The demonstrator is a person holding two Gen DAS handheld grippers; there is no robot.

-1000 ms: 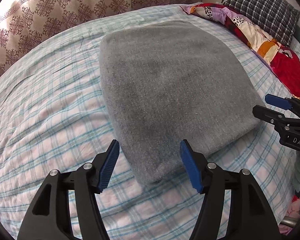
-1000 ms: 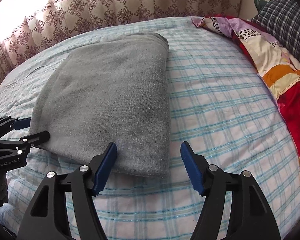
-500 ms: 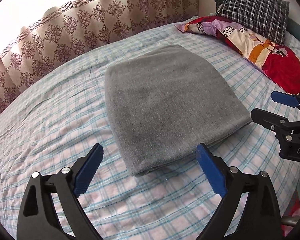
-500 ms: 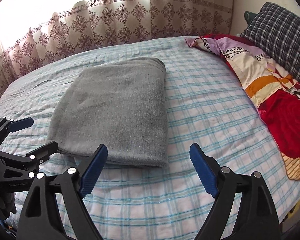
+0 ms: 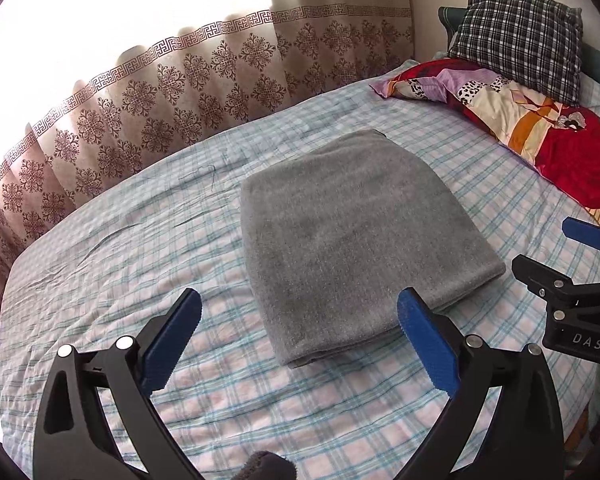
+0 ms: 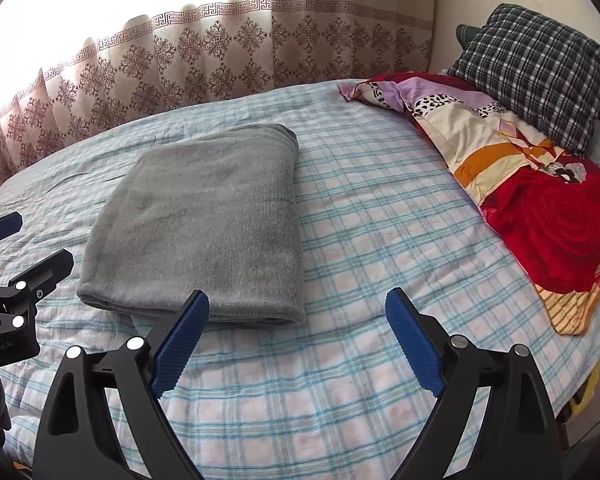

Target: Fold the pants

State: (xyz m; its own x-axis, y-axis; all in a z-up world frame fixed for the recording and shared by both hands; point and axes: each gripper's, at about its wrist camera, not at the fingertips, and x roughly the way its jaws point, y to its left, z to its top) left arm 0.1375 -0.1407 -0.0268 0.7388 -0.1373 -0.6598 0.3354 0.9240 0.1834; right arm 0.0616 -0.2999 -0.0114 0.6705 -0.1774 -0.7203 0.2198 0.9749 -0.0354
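Though soft & fuzzy, grey pants (image 5: 352,236): neat flat rectangle on plaid sheet (image 5: 120,272).

Daylight floods through the curtain (image 5: 228,92), blown out to white at upper left. The bed (image 6: 380,240) is evenly lit and sharp, shadows soft. Fisheye bends edges; corners go black.

The right gripper (image 5: 580,264) bore white letters "DAS", while the left gripper's (image 6: 16,256) white lettering was too blurred to read.
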